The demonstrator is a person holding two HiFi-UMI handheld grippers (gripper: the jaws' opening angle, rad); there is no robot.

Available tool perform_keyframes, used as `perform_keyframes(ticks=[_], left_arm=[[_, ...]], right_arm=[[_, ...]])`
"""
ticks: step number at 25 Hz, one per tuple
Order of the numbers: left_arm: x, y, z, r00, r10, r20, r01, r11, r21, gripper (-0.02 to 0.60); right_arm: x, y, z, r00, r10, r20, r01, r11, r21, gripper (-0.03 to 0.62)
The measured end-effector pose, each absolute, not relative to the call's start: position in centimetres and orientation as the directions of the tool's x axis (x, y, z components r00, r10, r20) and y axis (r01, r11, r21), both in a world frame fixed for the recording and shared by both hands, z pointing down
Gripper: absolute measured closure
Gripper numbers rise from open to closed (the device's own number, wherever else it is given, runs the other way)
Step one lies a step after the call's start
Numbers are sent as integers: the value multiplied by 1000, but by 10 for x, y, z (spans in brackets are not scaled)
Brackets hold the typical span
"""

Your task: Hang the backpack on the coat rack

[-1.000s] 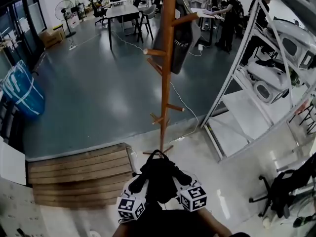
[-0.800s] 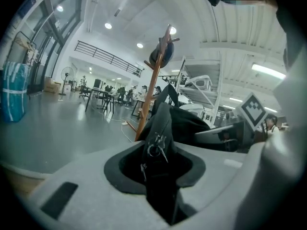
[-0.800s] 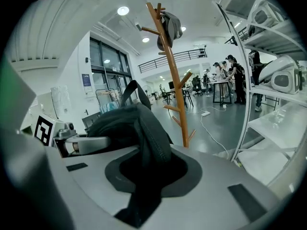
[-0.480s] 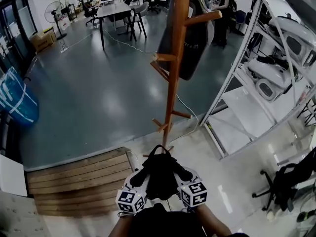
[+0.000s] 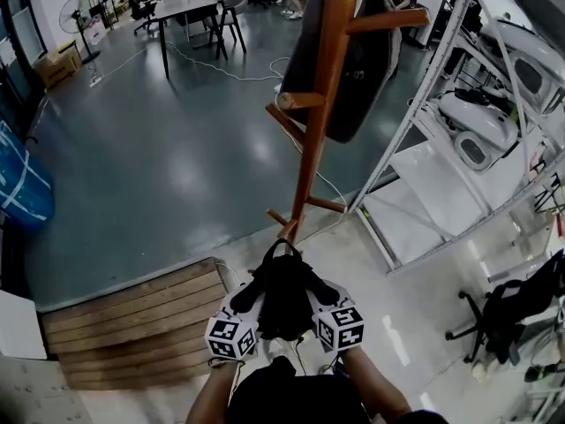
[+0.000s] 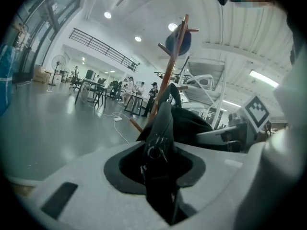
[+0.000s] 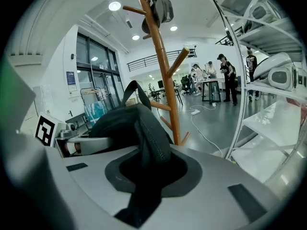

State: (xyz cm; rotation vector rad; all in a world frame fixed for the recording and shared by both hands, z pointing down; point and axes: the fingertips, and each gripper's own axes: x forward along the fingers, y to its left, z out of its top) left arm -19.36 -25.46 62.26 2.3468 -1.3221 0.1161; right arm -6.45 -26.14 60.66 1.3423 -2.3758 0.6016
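Left gripper [image 6: 158,176] and right gripper [image 7: 144,176] each clamped part-shut on straps of soft black fabric backpack [image 5: 284,299]; probably floppy, so hook it by top loop [image 5: 282,247].

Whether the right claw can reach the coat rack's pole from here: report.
Probably yes: the right claw, shut on the backpack, points at the coat rack, and nothing stands between them; its lowest pegs look closest.
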Motion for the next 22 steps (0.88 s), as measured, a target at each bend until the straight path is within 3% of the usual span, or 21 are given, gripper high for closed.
perform_keyframes(ticks=[22], left_arm=[[-174,-334,669,609,-716,340,-786,-490,377,469]], right_arm=[[-47,-324,655,-385,-751,537,-923,329,-201,531]])
